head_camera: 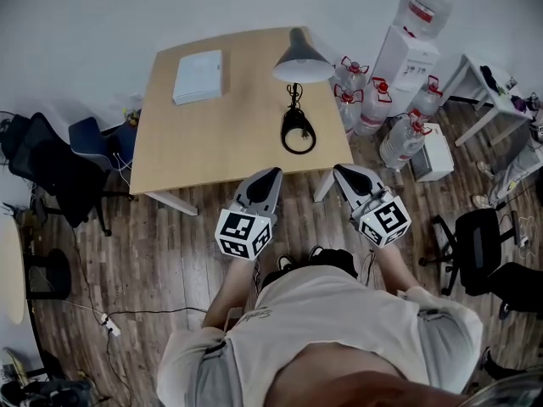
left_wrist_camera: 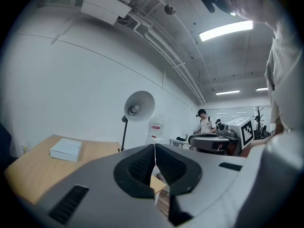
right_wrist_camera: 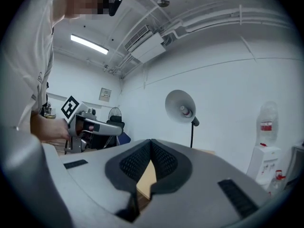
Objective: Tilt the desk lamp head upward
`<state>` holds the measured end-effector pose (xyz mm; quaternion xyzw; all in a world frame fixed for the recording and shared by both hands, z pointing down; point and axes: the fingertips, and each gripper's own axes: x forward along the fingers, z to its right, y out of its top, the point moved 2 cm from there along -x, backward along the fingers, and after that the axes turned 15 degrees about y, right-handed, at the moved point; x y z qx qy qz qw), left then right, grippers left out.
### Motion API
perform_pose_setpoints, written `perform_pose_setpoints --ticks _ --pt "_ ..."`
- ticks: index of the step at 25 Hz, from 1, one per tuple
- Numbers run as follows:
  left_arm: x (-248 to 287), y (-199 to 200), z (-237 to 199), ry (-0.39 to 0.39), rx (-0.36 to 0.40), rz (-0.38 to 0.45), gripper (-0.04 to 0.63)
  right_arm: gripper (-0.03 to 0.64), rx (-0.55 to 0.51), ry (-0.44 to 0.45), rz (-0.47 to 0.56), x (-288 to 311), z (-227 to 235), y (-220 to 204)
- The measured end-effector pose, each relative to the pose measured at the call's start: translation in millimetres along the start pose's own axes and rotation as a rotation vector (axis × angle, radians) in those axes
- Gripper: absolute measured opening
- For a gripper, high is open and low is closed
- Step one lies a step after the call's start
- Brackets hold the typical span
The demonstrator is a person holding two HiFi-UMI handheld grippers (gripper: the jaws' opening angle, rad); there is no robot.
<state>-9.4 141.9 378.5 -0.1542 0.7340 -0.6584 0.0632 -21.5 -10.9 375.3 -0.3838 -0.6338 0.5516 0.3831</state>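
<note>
Closest in, the left gripper has its jaws shut. In the left gripper view the two black pads meet at their tips and grip nothing. It's the same on the right gripper: the right gripper view shows its pads pressed together at the tips and empty. That's two grippers, both shut and bare, hovering just off the near edge of the wooden table, one beside the other.

Out on the table there's one desk lamp, well apart from both grippers. Its round black base sits toward the right side and its pale shade sits at the far edge, with the open mouth facing back at the grippers. There's one white box at the far left of the tabletop.

Past the table on the right stands one water dispenser, ringed by water jugs that overlap too much for a sure count.
</note>
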Motion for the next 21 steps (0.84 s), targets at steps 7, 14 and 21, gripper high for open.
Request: perform_pose_setpoints --ticks 7,14,21 --pt "4.5 -9.0 4.8 -0.007 -0.020 -0.016 0.017 -0.005 -0.001 0.007 -0.008 -1.6 -0.9 -4.7" --pt "7.0 -3.7 0.0 0.009 -0.019 0.003 0.017 -0.005 0.005 -0.009 0.010 -2.8 8.3 -0.9" --pt "11.2 -9.3 4.0 0.004 -0.016 -0.013 0.017 -0.005 0.011 -0.028 0.026 -6.2 16.2 -0.6"
